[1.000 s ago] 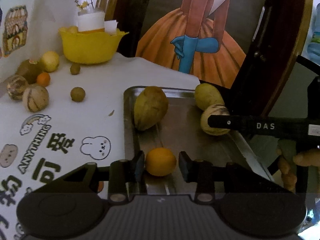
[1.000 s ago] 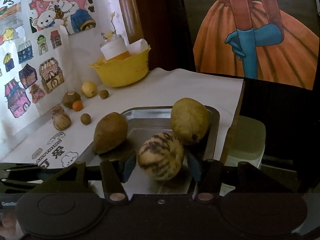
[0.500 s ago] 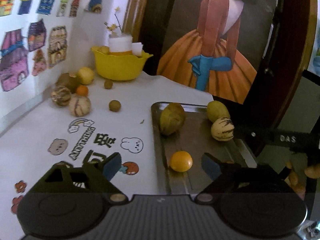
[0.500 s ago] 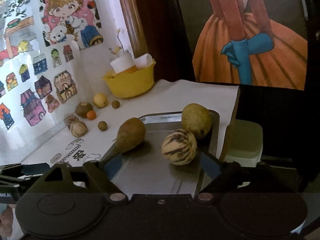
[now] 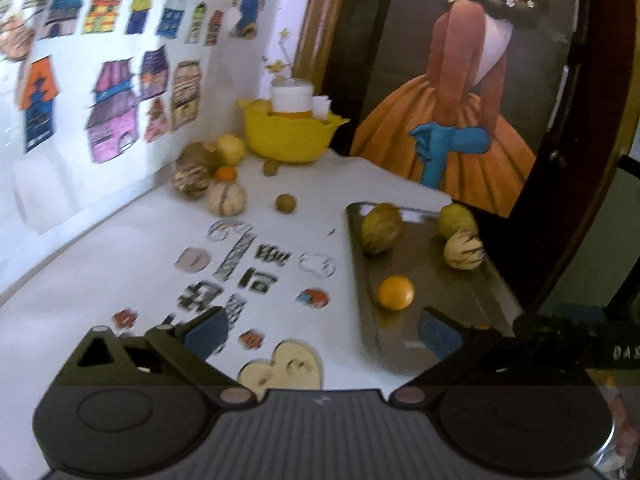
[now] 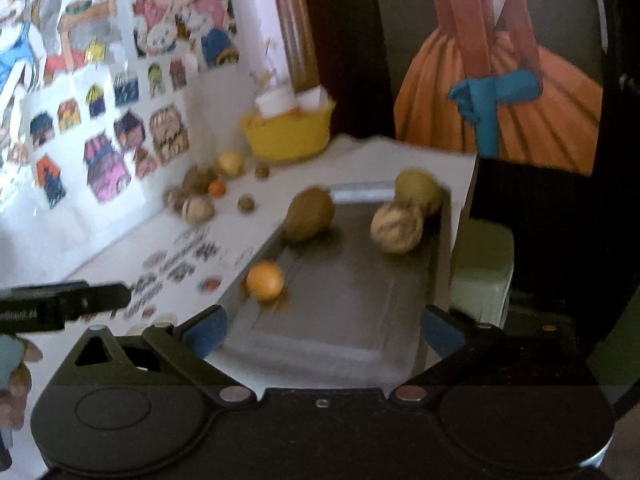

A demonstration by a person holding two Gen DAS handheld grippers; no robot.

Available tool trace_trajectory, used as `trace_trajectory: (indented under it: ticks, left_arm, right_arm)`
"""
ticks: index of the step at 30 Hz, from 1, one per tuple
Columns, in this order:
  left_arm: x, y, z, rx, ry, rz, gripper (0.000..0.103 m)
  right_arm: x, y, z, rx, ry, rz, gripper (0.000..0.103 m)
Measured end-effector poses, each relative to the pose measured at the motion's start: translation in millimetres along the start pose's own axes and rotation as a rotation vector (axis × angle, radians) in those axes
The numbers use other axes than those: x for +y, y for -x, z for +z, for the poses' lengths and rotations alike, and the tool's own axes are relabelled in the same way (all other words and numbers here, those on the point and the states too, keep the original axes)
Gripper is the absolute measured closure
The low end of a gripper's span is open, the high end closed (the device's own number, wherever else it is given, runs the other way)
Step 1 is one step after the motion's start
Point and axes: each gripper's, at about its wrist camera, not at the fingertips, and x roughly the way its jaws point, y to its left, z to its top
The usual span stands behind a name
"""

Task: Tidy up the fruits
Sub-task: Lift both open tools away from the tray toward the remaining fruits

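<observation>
A metal tray (image 5: pixel 472 300) (image 6: pixel 352 304) lies at the table's right edge. On it rest an orange (image 5: pixel 395 293) (image 6: pixel 265 281), a brown-green mango (image 5: pixel 380 228) (image 6: pixel 311 213), a striped melon (image 5: pixel 464 250) (image 6: pixel 397 229) and a yellow-green fruit (image 5: pixel 457 220) (image 6: pixel 417 189). My left gripper (image 5: pixel 322 334) hangs back from the tray's near left corner, its jaws still opening wide with nothing between them. My right gripper (image 6: pixel 324 334) is over the tray's near end, jaws likewise opening, empty. Several loose fruits (image 5: pixel 226 199) (image 6: pixel 198 209) lie by the wall.
A yellow bowl (image 5: pixel 288 136) (image 6: pixel 290 132) holding a white jar stands at the back against the wall. The white tablecloth (image 5: pixel 120 264) carries printed cartoons. A pale green stool (image 6: pixel 482 280) sits right of the table. The left gripper's arm (image 6: pixel 60 306) shows at the right wrist view's left edge.
Both grippers let go of their fruit, the left the orange and the right the striped melon, opened wide and drew back and up from the tray. Both fruits stay on the tray.
</observation>
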Motion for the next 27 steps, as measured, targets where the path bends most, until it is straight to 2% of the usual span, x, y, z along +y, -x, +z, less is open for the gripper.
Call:
trace_trajectory:
  ticks: [6, 19, 27]
  left_arm:
    - [18.6, 10.8, -15.2, 0.059, 0.021, 0.039, 0.0]
    - [78.6, 24.1, -29.3, 0.127, 0.106, 0.124, 0.0]
    - [98.3, 26.9, -26.3, 0.152, 0.069, 0.164, 0.0]
  right_arm:
    - [27.6, -0.6, -22.6, 0.112, 0.005, 0.043, 0.001]
    - [79.1, -13.3, -28.3, 0.197, 0.061, 0.15, 0.001]
    - [96.2, -28.5, -26.7, 0.237, 0.146, 0.188, 0.001]
